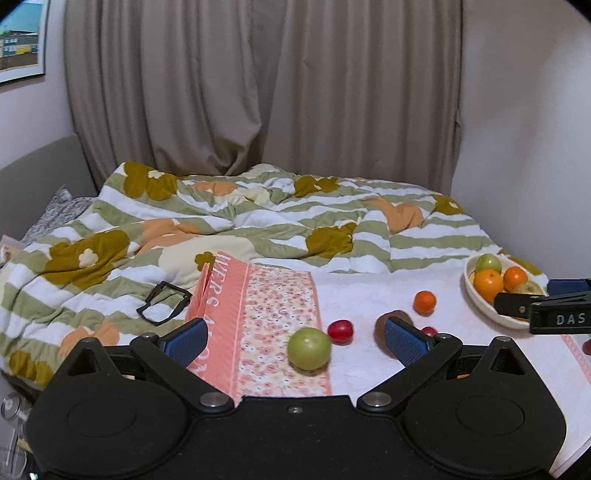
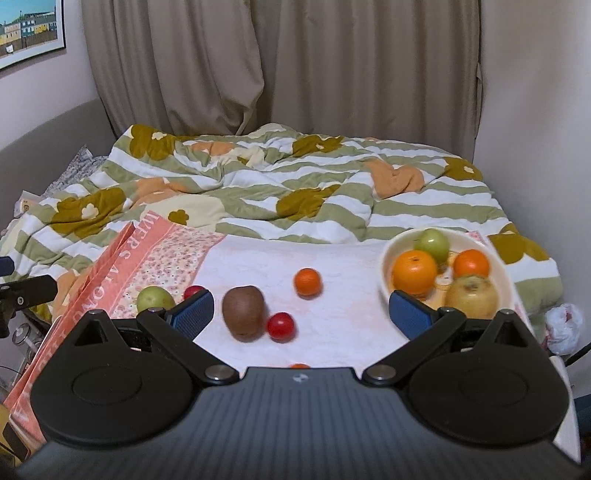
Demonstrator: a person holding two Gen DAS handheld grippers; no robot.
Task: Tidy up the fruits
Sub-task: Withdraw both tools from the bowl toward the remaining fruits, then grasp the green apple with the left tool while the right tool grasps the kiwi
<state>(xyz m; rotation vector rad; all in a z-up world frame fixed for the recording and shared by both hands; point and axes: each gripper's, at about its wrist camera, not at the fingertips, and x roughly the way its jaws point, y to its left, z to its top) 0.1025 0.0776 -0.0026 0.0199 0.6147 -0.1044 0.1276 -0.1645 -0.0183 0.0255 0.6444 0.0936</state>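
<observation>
Only the right wrist view shows the brown oval kiwi [image 2: 243,312] whole, left of the cream oval ceramic bowl [image 2: 508,280]; both grippers' fingers [image 1: 404,341] [image 2: 194,312] are spread, empty.

From the left gripper's camera, the brown fruit [image 1: 388,320] sat mostly hidden behind a blue finger pad [image 1: 404,341], and a small red fruit [image 1: 429,331] only peeked out beside it. At the right edge another dark red thing [image 1: 587,346] was cut off, too little to name. The right gripper [image 1: 532,295] reached in from that edge, covering the bowl's [image 1: 480,299] near side. From the right gripper's camera, an orange scrap [image 2: 299,366] barely showed above the gripper body, and the framed picture [image 2: 26,29] was cropped at the corner.
</observation>
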